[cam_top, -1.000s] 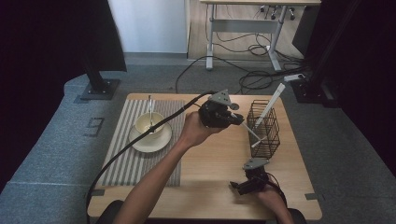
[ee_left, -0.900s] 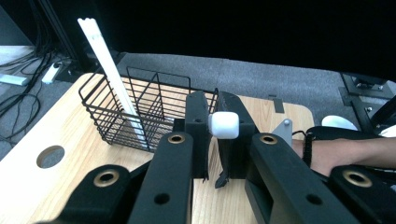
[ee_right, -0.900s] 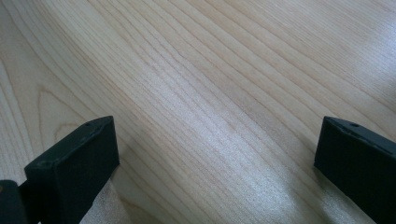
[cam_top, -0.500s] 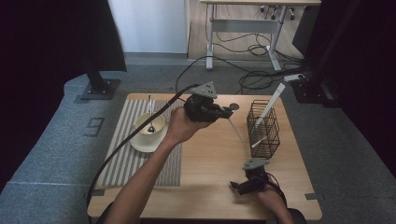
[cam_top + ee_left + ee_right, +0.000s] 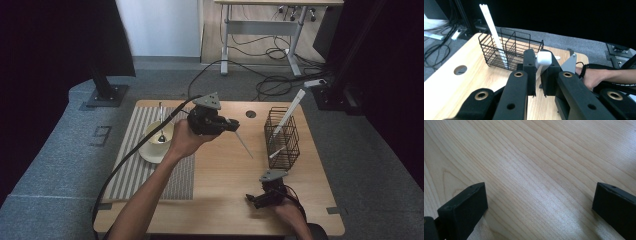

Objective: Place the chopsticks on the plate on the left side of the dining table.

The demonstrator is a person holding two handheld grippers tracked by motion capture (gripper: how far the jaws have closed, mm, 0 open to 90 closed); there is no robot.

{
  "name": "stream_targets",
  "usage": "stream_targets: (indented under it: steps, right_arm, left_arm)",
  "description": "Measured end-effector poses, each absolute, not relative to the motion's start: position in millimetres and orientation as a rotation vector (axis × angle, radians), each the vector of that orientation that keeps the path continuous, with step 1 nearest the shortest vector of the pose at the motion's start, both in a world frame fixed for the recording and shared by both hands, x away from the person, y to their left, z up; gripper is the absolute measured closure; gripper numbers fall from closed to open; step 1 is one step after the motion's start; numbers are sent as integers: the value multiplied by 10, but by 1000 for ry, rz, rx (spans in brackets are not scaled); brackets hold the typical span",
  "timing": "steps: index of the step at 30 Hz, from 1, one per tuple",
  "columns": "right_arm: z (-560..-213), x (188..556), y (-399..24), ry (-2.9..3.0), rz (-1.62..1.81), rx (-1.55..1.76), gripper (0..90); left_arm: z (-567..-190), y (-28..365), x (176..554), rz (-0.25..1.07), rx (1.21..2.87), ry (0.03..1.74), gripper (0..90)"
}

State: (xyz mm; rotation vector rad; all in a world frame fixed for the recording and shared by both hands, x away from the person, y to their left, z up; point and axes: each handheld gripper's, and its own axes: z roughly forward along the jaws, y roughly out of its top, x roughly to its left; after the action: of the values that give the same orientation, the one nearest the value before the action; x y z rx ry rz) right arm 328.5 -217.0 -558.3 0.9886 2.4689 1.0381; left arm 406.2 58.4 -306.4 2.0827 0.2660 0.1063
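Nearest, at the near right of the wooden table (image 5: 225, 200), the right hand-held gripper (image 5: 256, 199) rests low by the table edge, its jaws standing wide apart over bare wood with nothing between them. Farther in, above the middle of the table, the left hand-held gripper (image 5: 235, 125) is clamped on a white utensil (image 5: 243, 143), whose thin end slants down and right, clear of the tabletop. To its left, a cream bowl (image 5: 156, 142) with a spoon (image 5: 161, 125) in it sits on a striped mat (image 5: 130, 170). On the far right stands a black wire basket (image 5: 282, 137), with a white stick (image 5: 287, 114) leaning upright inside it.
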Motion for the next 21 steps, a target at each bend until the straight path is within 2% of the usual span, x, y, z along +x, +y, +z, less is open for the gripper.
stream_targets:
  steps: [6, 10, 21]
  right_arm:
    - [-5577, 3290, -2172, 2480, 1040, 986, 0]
    - [-5546, 3289, -2168, 2489, 1072, 959, 73]
    - [-5427, 3310, -2094, 2471, 1181, 884, 76]
  left_arm:
    - [-3223, 653, 4051, 63, 2089, 277, 831]
    - [-3388, 713, 4038, 24, 2086, 292, 831]
    - [-3609, 768, 3998, -43, 2069, 301, 831]
